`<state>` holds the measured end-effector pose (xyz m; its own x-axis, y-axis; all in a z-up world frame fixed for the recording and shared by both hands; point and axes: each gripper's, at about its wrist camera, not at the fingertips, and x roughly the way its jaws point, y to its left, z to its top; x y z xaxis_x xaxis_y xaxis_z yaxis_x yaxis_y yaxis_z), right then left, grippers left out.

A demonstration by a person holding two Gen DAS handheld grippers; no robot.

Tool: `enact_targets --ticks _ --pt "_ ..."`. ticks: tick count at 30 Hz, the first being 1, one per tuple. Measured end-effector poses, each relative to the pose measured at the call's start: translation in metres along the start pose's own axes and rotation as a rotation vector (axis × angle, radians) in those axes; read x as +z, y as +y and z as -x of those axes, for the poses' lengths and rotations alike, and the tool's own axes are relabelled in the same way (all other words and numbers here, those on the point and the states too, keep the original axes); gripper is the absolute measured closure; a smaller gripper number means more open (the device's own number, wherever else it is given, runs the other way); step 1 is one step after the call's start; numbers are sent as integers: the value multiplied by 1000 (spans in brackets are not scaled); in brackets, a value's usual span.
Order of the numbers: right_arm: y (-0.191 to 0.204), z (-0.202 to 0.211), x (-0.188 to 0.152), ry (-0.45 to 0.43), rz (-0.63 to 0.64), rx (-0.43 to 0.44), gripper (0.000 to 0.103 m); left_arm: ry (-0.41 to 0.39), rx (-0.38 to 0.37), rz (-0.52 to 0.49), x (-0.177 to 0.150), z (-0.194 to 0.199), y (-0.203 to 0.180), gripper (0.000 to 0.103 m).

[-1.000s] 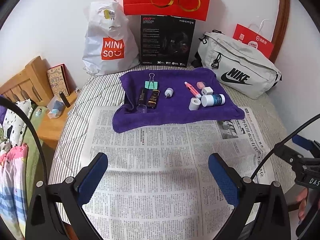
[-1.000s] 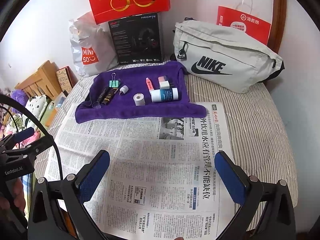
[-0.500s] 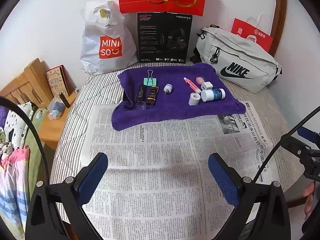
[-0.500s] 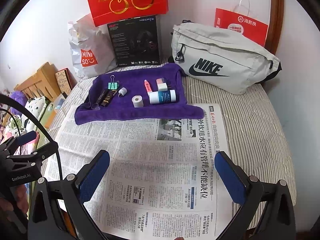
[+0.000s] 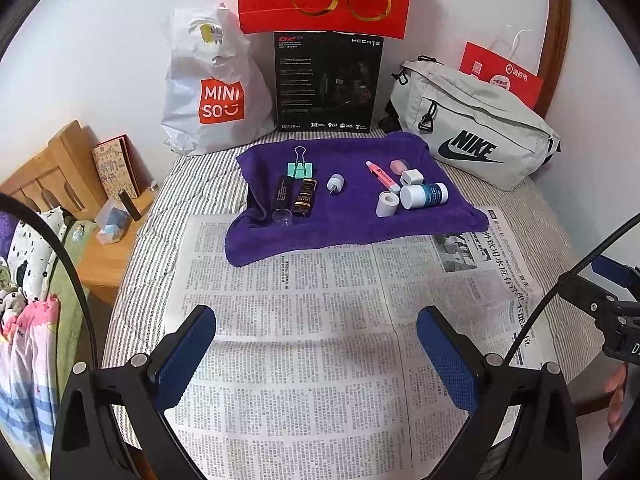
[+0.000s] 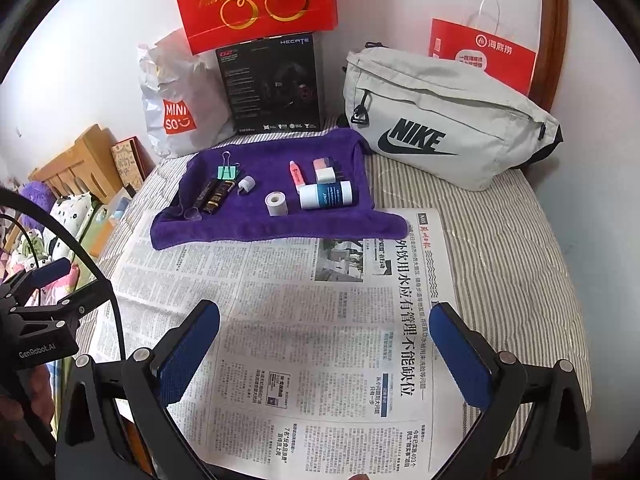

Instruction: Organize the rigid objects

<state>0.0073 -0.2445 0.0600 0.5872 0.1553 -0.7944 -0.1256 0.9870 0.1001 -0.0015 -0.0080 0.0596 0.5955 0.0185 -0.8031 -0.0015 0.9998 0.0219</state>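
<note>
Both hand-held grippers hang above a spread newspaper (image 5: pixel 304 320) with their blue-padded jaws wide apart and nothing between them: the left hand-held gripper (image 5: pixel 316 350) sits at 6 o'clock in its own view, and the right hand-held gripper (image 6: pixel 326 350) likewise at 6 o'clock in its view. The newspaper lies on a striped bed (image 6: pixel 500 248), and its far edge is overlapped by a purple towel (image 5: pixel 360 224) toward 12 o'clock, well apart from both grippers. All the small rigid things rest on that towel. On its 9 o'clock side a green binder clip (image 5: pixel 301 168) lies farthest back, with a black tube (image 5: pixel 282 196) and a dark gold-lettered bottle (image 5: pixel 305 198) side by side just nearer, and a clear cap (image 5: pixel 282 218) at the black tube's near end. A small white plug (image 5: pixel 335 183) lies alone near the middle. On the 3 o'clock side a pink pen (image 5: pixel 380 174), a pink eraser (image 5: pixel 399 165), a white cube (image 5: pixel 411 178), a white tape roll (image 5: pixel 387 204) and a white-and-blue bottle (image 5: pixel 424 195) lying on its side cluster close together. Behind the towel stand a white Miniso bag (image 5: pixel 208 92), a black box (image 5: pixel 328 80) and a grey Nike bag (image 5: pixel 472 140).
</note>
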Motion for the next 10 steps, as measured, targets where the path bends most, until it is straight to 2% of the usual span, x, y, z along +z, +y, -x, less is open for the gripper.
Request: enact_targets --ticks 10 --pt "0 3 1 -1 2 7 0 -12 1 -2 2 1 2 0"
